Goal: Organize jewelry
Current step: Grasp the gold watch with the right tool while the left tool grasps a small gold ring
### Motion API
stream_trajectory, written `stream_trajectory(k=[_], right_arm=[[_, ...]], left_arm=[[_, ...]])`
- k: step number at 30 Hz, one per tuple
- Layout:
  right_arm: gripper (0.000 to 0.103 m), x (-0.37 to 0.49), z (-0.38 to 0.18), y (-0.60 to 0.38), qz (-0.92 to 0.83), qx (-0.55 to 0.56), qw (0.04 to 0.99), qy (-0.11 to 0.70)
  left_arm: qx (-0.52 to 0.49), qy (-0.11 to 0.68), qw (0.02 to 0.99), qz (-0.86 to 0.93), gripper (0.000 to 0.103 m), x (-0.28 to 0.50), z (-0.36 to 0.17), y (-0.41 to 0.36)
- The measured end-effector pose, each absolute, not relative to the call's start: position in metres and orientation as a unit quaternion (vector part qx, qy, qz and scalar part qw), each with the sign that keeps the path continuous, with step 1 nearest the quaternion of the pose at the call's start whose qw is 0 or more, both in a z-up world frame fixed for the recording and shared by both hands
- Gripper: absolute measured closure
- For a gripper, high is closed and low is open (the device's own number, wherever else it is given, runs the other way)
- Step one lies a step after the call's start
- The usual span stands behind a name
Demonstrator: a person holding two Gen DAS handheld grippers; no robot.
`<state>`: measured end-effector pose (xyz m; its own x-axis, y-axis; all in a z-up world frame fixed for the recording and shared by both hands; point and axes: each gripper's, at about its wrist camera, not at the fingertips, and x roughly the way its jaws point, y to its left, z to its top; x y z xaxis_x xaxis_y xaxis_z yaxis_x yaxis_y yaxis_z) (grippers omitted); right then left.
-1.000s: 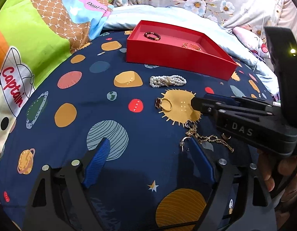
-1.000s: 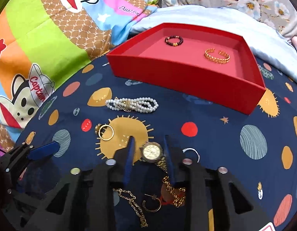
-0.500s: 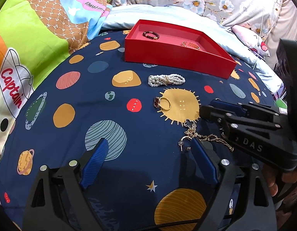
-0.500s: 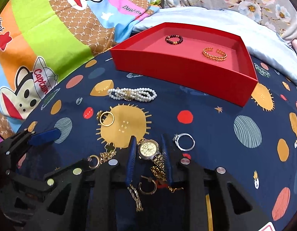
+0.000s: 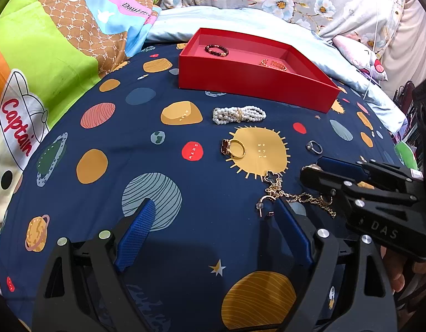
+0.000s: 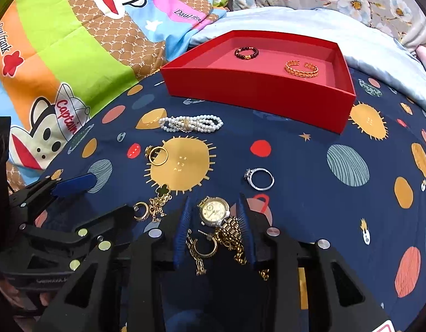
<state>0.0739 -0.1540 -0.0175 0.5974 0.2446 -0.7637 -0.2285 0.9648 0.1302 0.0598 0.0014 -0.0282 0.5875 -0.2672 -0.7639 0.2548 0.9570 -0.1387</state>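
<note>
Change: my right gripper (image 6: 215,227) has pulled back from the red tray (image 6: 257,94), its fingers now wider around the gold watch (image 6: 214,210).
Left gripper (image 5: 213,235): spread wide, empty.
Count: two bracelets in tray; two rings, one pearl bracelet (image 6: 191,123) before it.

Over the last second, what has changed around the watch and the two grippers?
The right gripper has drawn back toward the camera with the gold watch between its fingers, uncovering the silver ring; whether the watch is clamped is unclear. The left gripper stayed open and empty. The red tray, pearl bracelet and gold ring lie as before.
</note>
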Motion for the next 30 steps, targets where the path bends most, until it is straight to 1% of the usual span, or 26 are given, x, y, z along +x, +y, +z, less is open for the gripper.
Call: stream_trajectory(k=[1, 5, 12, 16, 21, 23, 25, 26, 30], right_arm=[[0.068, 0.072, -0.017, -0.154, 0.132, 0.007, 0.894, 0.429], [0.068, 0.068, -0.019, -0.153, 0.124, -0.004, 0.895, 0.429], [0.082, 0.065, -0.018, -0.152, 0.097, -0.021, 0.897, 0.430], [0.082, 0.063, -0.017, -0.158, 0.081, -0.006, 0.898, 0.431], [0.082, 0.055, -0.007, -0.172, 0.058, 0.024, 0.910, 0.410], [0.082, 0.052, -0.003, -0.178, 0.056, 0.039, 0.912, 0.404], [0.082, 0.049, -0.002, -0.182, 0.056, 0.050, 0.913, 0.401], [0.082, 0.047, -0.003, -0.184, 0.055, 0.055, 0.913, 0.401], [0.082, 0.042, -0.003, -0.186, 0.055, 0.065, 0.912, 0.401]], left_arm=[[-0.007, 0.430, 0.891, -0.146, 0.018, 0.060, -0.028, 0.001], [-0.006, 0.430, 0.891, -0.146, 0.018, 0.060, -0.028, 0.001], [-0.004, 0.431, 0.891, -0.143, 0.018, 0.061, -0.029, 0.001], [-0.003, 0.431, 0.891, -0.143, 0.018, 0.061, -0.029, 0.001], [-0.007, 0.431, 0.892, -0.136, 0.019, 0.064, -0.028, 0.002], [-0.016, 0.432, 0.891, -0.137, 0.023, 0.069, -0.026, 0.001], [-0.019, 0.435, 0.889, -0.140, 0.030, 0.076, -0.023, -0.003], [-0.018, 0.436, 0.889, -0.140, 0.032, 0.079, -0.023, -0.005], [-0.021, 0.441, 0.887, -0.135, 0.046, 0.098, -0.023, -0.012]])
